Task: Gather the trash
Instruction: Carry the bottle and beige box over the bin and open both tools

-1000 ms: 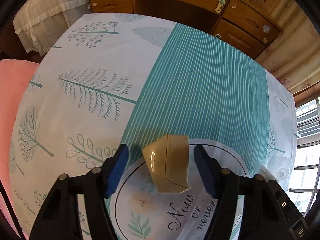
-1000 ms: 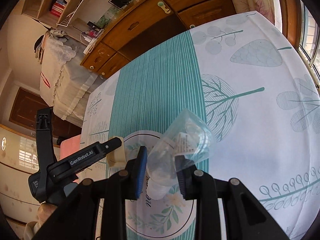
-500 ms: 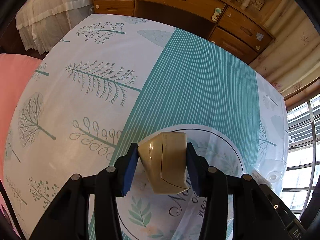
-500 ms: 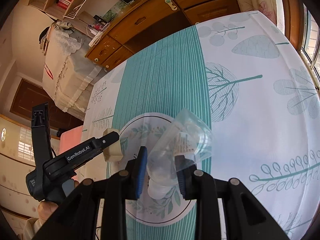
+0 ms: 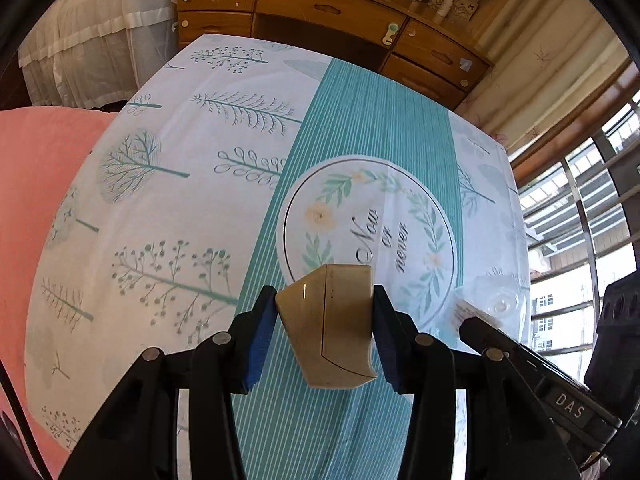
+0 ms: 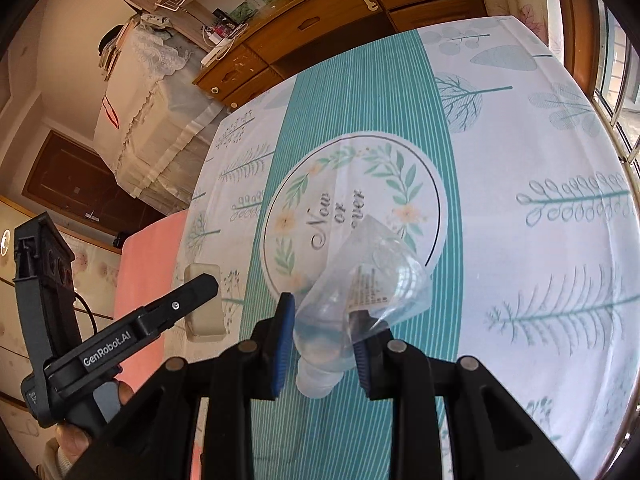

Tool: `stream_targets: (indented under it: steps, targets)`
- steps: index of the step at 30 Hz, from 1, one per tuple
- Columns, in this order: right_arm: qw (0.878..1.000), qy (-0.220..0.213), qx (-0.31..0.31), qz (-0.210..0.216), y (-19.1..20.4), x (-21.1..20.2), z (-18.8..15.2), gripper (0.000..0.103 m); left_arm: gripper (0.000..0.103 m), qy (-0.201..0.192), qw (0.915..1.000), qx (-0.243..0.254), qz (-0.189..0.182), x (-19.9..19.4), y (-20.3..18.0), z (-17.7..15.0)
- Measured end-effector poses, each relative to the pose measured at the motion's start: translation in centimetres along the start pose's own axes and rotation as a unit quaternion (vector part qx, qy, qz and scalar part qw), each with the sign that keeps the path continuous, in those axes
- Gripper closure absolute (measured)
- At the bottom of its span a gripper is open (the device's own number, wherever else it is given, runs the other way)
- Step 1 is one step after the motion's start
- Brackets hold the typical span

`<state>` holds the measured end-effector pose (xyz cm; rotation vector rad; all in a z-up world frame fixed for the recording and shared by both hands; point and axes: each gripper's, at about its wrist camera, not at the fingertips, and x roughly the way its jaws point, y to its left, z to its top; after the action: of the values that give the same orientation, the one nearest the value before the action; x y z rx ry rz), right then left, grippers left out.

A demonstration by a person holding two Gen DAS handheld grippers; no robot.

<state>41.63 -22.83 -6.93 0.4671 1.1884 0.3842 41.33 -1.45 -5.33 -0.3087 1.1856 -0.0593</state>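
My left gripper (image 5: 325, 320) is shut on a beige, glossy crushed cup (image 5: 332, 332), lifted above the near part of the table. Its blue pads press both sides of the cup. My right gripper (image 6: 324, 332) is shut on a crumpled clear plastic bottle (image 6: 360, 292) with a printed label, also held off the cloth. In the right wrist view the left gripper (image 6: 200, 292) shows at the lower left with the beige cup (image 6: 204, 308) in it, a hand below. The clear bottle (image 5: 492, 304) and the right gripper's black finger (image 5: 520, 356) appear at the right edge of the left wrist view.
The table wears a white and teal cloth (image 5: 376, 144) with tree prints and a round "Now or never" emblem (image 5: 372, 240). A wooden drawer cabinet (image 5: 320, 4) stands beyond the far edge, a pink surface (image 5: 32, 184) at the left, window bars (image 5: 580, 216) at the right.
The left jaws have shut on the beige cup and lifted it. Both grippers drew back toward the near edge of the table and rose, so more of the cloth and emblem shows.
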Motion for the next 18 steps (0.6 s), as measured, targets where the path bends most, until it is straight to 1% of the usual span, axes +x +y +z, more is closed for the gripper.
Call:
stream_targets:
  steps: [5, 10, 14, 18]
  targets:
    - [1.000, -0.003, -0.001, -0.020, 2.9, -1.9, -6.3, 0.076, 0.058, -0.005, 0.9988, 0.039, -0.031, -4.5, 2.0, -4.8]
    - [0.999, -0.023, 0.015, -0.039, 6.2, -3.9, -14.3, 0.076, 0.058, -0.007, 0.9954, 0.073, -0.060, -8.8, 4.9, -10.2]
    - [0.998, -0.036, 0.028, -0.053, 8.7, -4.7, -20.8, 0.076, 0.058, -0.014, 0.9909, 0.112, -0.074, -11.8, 7.3, -14.7]
    - [0.996, -0.028, 0.042, -0.067, 10.6, -4.6, -26.4, 0.076, 0.058, -0.010, 0.9879, 0.130, -0.084, -13.9, 9.8, -19.0]
